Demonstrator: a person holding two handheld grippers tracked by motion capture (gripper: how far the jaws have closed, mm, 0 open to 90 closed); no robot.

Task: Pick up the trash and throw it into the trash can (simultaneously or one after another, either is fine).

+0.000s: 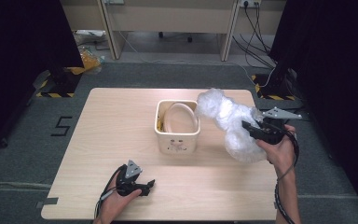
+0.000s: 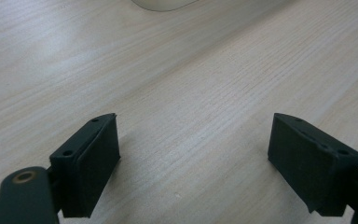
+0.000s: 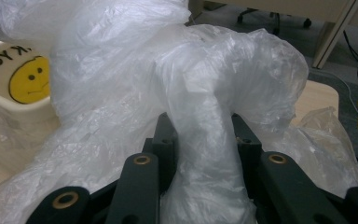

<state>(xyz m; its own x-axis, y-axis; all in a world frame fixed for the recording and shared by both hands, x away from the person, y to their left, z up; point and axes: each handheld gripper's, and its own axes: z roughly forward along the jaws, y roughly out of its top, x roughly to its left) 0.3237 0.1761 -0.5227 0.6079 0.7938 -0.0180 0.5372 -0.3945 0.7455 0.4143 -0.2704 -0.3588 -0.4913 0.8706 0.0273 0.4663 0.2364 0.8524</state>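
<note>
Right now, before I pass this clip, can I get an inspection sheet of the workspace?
Surface: light wooden table, bare apart from the job's things.
Job's things: white plastic bag, bunched, lifted beside the cream bin; the bin carries a smiley.
Clutter: nothing seen on the table.
Grippers: right gripper shut on the bag; left gripper open, resting low on the table.
Cables: one trails from each gripper; more run along the floor behind.
Surroundings: grey carpet, black curtains, desk legs, yellow bags on the floor.
</note>
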